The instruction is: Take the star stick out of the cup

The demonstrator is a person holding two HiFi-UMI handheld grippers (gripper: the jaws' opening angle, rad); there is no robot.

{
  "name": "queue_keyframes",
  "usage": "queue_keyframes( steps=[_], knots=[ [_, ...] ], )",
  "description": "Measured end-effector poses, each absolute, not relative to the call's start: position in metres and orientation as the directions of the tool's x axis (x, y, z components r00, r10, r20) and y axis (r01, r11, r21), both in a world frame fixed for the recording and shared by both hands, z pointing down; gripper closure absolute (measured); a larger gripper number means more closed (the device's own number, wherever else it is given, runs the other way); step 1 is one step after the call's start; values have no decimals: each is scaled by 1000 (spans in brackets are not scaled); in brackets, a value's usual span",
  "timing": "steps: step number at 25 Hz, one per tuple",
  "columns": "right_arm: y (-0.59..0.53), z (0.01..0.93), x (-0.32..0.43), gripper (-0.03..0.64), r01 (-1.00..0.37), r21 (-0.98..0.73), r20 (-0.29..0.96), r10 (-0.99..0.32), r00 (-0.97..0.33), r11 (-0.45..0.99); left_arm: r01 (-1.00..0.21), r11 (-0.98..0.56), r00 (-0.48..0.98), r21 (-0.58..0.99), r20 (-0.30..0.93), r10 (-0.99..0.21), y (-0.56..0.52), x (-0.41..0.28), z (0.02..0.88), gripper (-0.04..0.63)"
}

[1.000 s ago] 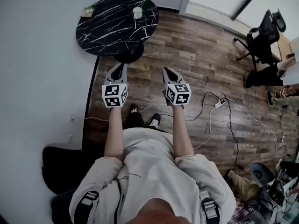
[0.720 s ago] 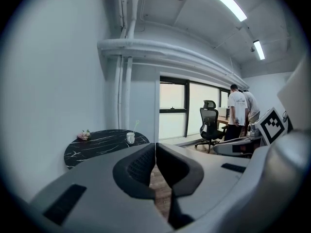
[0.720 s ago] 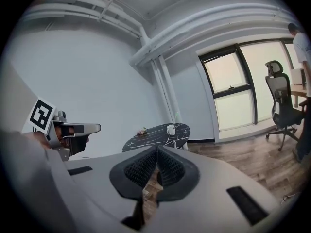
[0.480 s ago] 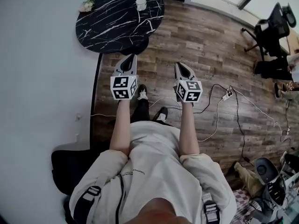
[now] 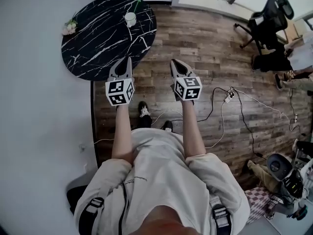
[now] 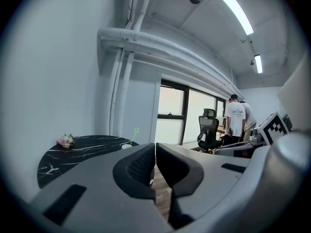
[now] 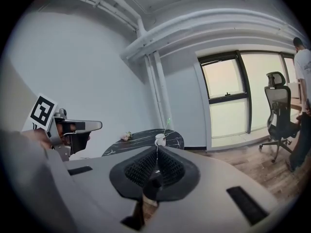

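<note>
head view, cup [image 5: 130, 19] well beyond left claw [image 5: 128, 59]

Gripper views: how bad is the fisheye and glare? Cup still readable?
Left gripper view: round black vignette, ceiling lamp blown out, cup barely visible. Right gripper view: same vignette, window washed out, cup small but legible on the table. Head view: strong barrel bend in the floor boards, cup sharp.
</note>
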State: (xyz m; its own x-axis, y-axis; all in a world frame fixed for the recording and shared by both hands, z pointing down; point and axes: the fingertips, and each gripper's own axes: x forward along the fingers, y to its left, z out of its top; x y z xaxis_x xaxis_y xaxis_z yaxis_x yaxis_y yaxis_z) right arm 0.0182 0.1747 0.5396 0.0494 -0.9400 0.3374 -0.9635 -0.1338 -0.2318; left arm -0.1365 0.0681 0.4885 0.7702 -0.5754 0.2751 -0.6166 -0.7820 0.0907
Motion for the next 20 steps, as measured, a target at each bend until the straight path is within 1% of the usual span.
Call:
queue_keyframes(
  steps=[11,20],
  knots=[
    [74,536,-4,581,-970,-216,359,-933,31,-115,-622,-775,770,115,272,-577,-30,-152,486,572],
    [51,539,-5,581,-968,-199,381,-922,69,-154,-593,-792,793,143,276,-544,-64,-148,491,572]
  ],
)
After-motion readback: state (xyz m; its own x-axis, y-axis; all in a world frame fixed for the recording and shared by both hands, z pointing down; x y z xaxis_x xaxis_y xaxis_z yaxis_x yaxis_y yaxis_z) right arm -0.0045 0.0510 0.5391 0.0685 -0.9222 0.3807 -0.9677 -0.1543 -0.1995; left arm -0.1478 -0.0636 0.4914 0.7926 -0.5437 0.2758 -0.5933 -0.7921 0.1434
